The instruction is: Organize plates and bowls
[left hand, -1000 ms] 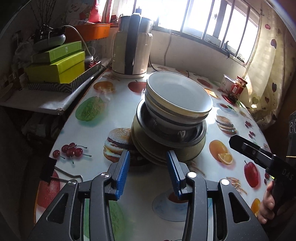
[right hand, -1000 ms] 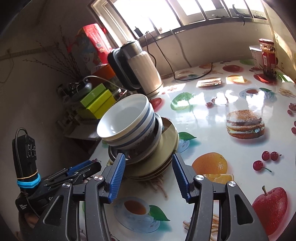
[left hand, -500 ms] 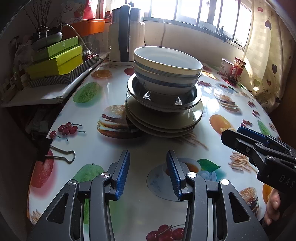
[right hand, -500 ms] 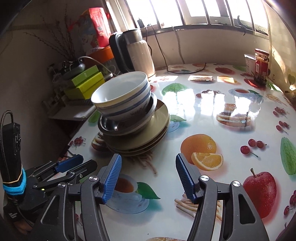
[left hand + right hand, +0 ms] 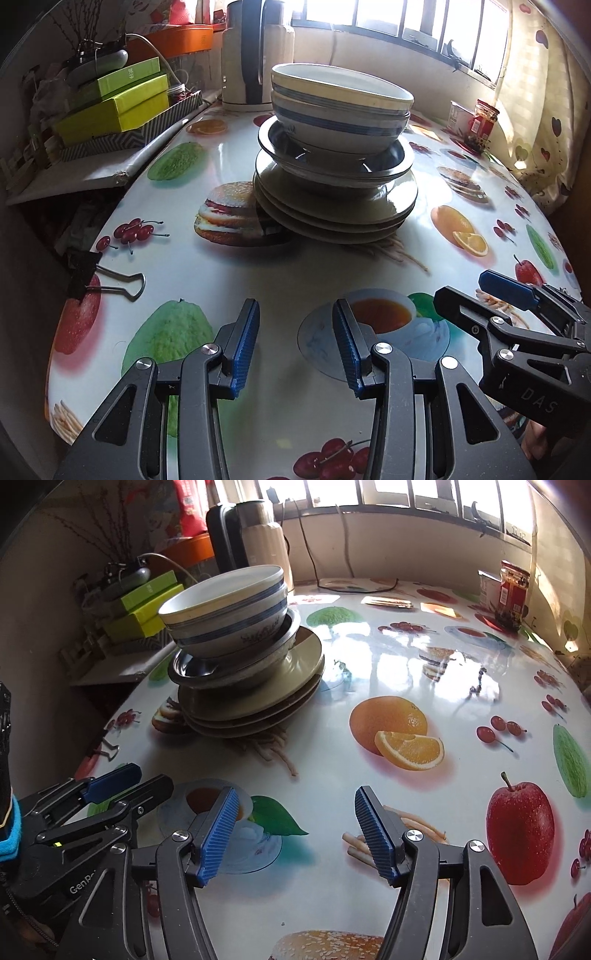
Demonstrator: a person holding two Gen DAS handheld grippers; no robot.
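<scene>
Both tools dropped nearer tablecloth (image 5: 207,266); R tool (image 5: 295,827) just widened, L tool (image 5: 295,339) half-open, both empty.

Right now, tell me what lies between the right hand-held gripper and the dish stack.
Only bare printed tablecloth, per the right wrist view; nothing stands between the right hand-held gripper and the dish stack.

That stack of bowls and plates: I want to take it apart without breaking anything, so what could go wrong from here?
1. The two striped bowls sit off-centre in the metal bowl; a nudge could tip them.
2. The plates are slightly staggered, so gripping a lower rim may shift everything above.
3. Both hand-held grippers, left and right, are open, empty and close together; they might collide when reaching.
</scene>
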